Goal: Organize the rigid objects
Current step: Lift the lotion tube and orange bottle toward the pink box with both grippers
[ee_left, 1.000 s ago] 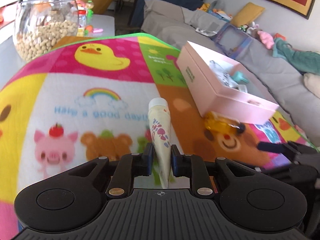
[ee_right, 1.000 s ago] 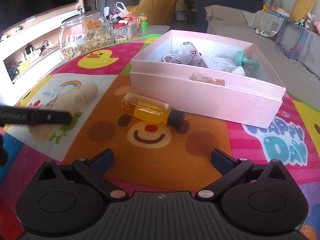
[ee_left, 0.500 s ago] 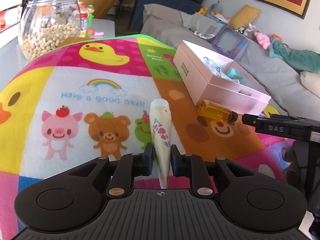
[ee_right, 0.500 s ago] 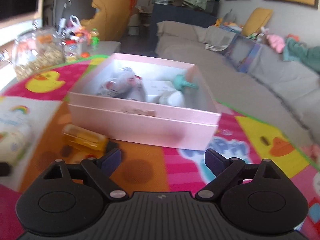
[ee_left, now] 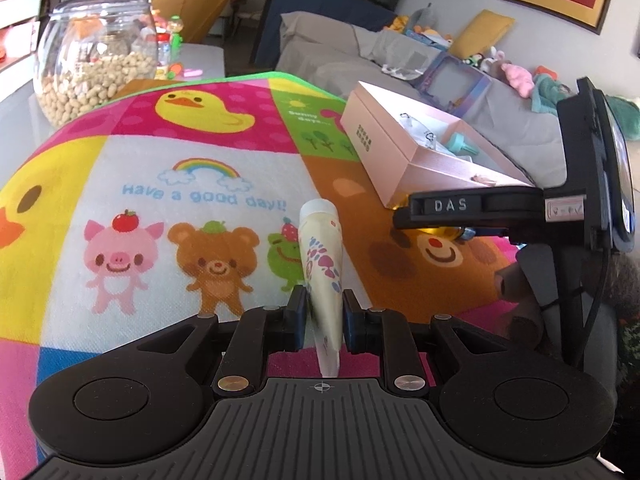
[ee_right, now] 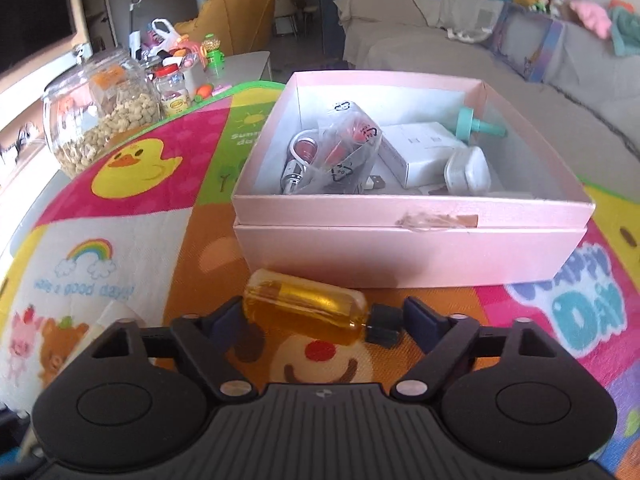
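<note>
My left gripper [ee_left: 323, 312] is shut on a cream tube [ee_left: 320, 252] with a flower print, held above the cartoon mat [ee_left: 160, 168]. My right gripper [ee_right: 322, 316] is open, its fingers on either side of an amber bottle [ee_right: 308, 306] with a black cap that lies on the mat in front of the pink box [ee_right: 408, 244]. The open box holds a plastic bag of small items, a white carton, a white plug and a teal piece. The right gripper also shows in the left wrist view [ee_left: 472, 210], hiding most of the bottle. The box shows there too [ee_left: 384, 140].
A glass jar of nuts [ee_right: 100, 120] stands at the mat's far left edge, also in the left wrist view [ee_left: 96, 64]. Small toys and jars stand behind it on a side table. A grey sofa [ee_right: 460, 36] with cushions and toys lies beyond the box.
My right gripper has moved down and left onto the amber bottle, which now lies between its open fingers. My left gripper has drawn back a little, still holding the tube.
</note>
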Motion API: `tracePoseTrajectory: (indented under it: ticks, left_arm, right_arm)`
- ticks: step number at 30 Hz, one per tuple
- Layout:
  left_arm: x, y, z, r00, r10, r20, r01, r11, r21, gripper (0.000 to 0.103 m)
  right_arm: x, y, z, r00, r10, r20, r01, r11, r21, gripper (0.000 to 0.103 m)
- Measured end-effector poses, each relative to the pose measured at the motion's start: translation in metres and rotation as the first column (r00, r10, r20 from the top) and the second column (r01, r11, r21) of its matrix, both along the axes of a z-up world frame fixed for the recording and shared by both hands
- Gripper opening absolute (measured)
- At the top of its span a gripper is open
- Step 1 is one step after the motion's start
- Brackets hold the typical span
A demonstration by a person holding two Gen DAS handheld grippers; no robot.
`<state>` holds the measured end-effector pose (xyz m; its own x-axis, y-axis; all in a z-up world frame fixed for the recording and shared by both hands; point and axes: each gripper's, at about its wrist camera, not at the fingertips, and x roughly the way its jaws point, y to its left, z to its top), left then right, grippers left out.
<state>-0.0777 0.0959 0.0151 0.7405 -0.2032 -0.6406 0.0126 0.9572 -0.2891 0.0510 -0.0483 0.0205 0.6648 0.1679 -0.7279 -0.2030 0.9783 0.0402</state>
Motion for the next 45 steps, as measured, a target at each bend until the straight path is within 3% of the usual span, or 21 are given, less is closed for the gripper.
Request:
tracePoseTrajectory:
  ticks: [9, 17, 20, 27, 36, 42, 45]
  left_arm:
    - [0.009, -0.003, 0.011, 0.996, -0.018, -0.086, 0.019, 1.000, 0.020, 0.022]
    - [0.025, -0.023, 0.019, 0.980, -0.090, -0.180, 0.117, 0.981, 0.151, 0.026]
    - [0.032, -0.019, 0.023, 0.976, -0.086, -0.199, 0.106, 0.990, 0.094, 0.027]
    - [0.056, -0.016, 0.018, 0.982, 0.038, -0.187, -0.019, 0.995, 0.102, 0.028]
    - [0.059, -0.026, 0.013, 0.990, 0.060, -0.127, -0.041, 0.988, 0.147, 0.029]
    - [0.041, -0.040, 0.005, 1.000, 0.011, -0.014, -0.007, 0.966, 0.258, 0.029]
    - [0.040, -0.037, 0.004, 1.000, 0.007, -0.002, -0.006, 0.975, 0.222, 0.029]
  right_arm:
    - [-0.048, -0.044, 0.000, 0.995, 0.089, 0.041, -0.086, 0.994, -0.066, 0.081]
    - [-0.060, -0.063, -0.005, 0.992, 0.092, 0.087, -0.090, 0.996, -0.024, 0.085]
    - [-0.060, -0.064, -0.006, 0.992, 0.099, 0.083, -0.099, 0.995, -0.010, 0.088]
    - [-0.060, -0.066, -0.007, 0.991, 0.105, 0.082, -0.106, 0.994, 0.009, 0.091]
    - [-0.060, -0.065, -0.008, 0.991, 0.106, 0.082, -0.107, 0.994, 0.012, 0.091]
    - [-0.060, -0.065, -0.007, 0.991, 0.105, 0.082, -0.107, 0.994, 0.010, 0.091]
    - [-0.060, -0.065, -0.007, 0.991, 0.105, 0.080, -0.106, 0.994, 0.006, 0.091]
